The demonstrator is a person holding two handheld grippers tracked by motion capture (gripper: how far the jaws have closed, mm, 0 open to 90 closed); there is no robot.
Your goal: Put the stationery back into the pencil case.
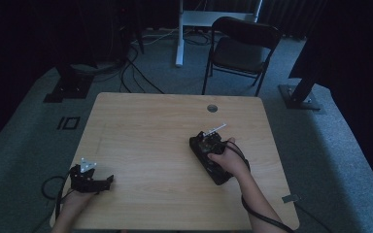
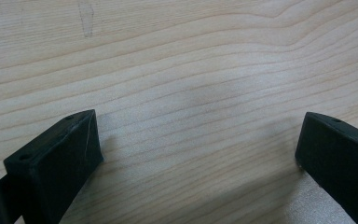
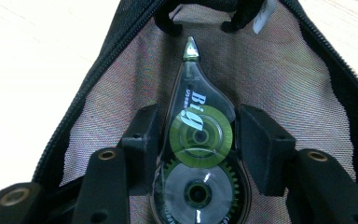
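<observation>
High view above table [image 1: 141,126]; gripper views close, downward.

A light wooden table [image 1: 145,145] is standing on grey carpet [image 1: 24,145], its grain running in long wavy lines under the left gripper [image 2: 198,149], whose jaws are gaping wide just above the bare wood. A round grommet hole [image 1: 212,108] is sitting near the far edge, beyond the right gripper [image 1: 212,138]. A black pouch [image 1: 213,162] is lying on the top directly beneath that gripper, unzipped, its mesh lining [image 3: 279,74] showing around the jaws. A small grey tag [image 1: 290,198] is lying at the near right corner, behind the right gripper.
</observation>
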